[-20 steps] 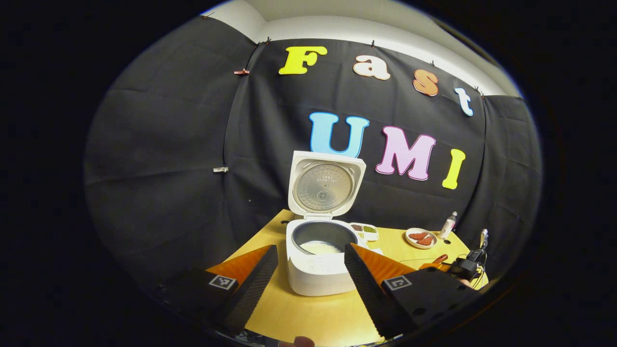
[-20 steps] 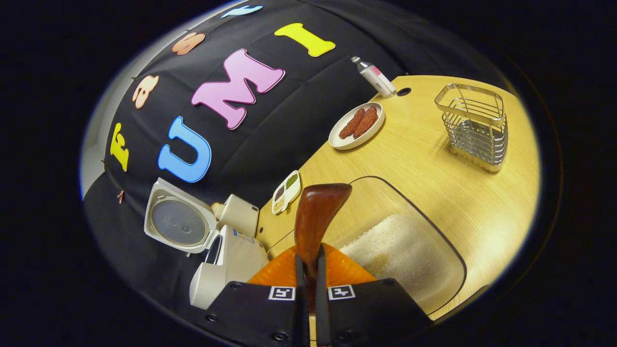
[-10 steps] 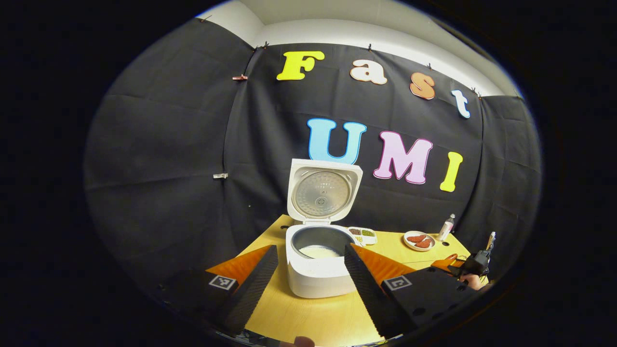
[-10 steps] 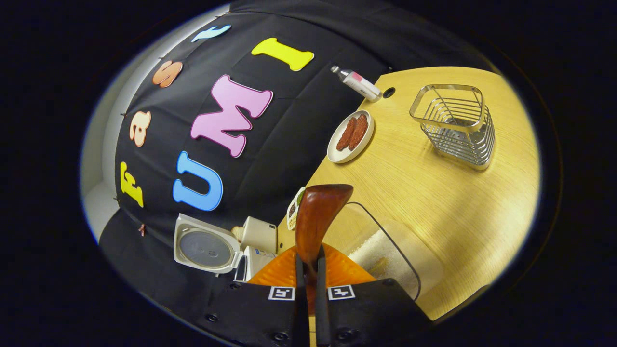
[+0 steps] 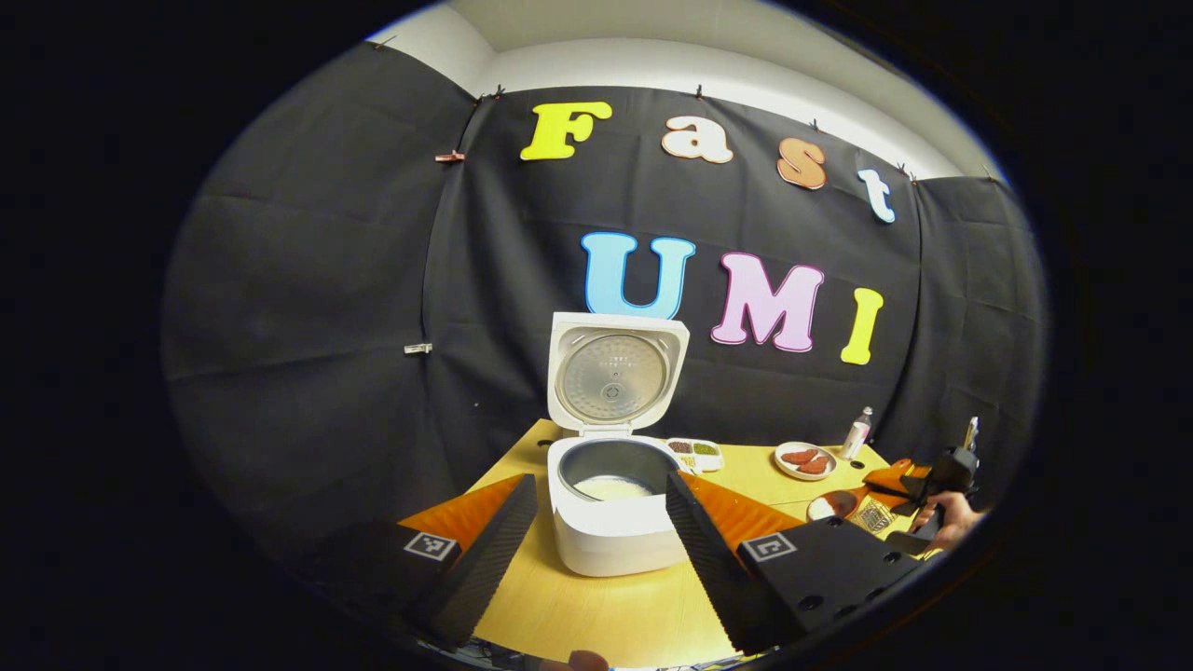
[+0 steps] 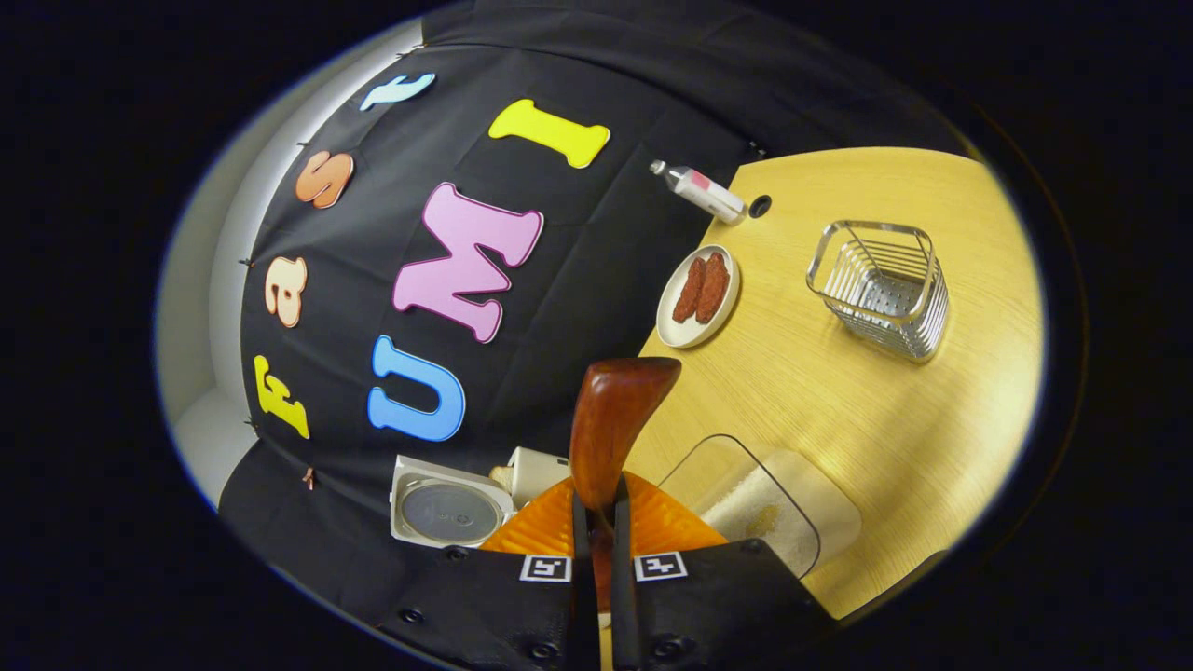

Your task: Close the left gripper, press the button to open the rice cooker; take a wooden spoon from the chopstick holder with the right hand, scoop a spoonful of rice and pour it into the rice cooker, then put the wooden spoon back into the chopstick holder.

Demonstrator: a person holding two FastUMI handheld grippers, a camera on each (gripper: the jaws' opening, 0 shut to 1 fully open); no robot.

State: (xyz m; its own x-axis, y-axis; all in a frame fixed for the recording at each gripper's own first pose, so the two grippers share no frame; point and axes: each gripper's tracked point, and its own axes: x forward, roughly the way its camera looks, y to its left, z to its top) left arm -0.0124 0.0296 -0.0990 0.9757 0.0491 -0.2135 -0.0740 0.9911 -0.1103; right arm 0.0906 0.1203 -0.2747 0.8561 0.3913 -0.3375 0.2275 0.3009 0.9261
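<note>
Wooden spoon [image 6: 615,424] is clamped in right gripper [image 6: 596,522]; left gripper [image 5: 596,531] is held wide before open rice cooker [image 5: 610,508].

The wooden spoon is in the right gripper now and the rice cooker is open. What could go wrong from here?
1. The right gripper holds the wooden spoon only at its narrow handle, so it may twist or slip on the way.
2. The chopstick holder is light wire; a misaimed spoon may tip it.
3. The rice cooker lid stands upright, so a swinging spoon could knock it.
</note>
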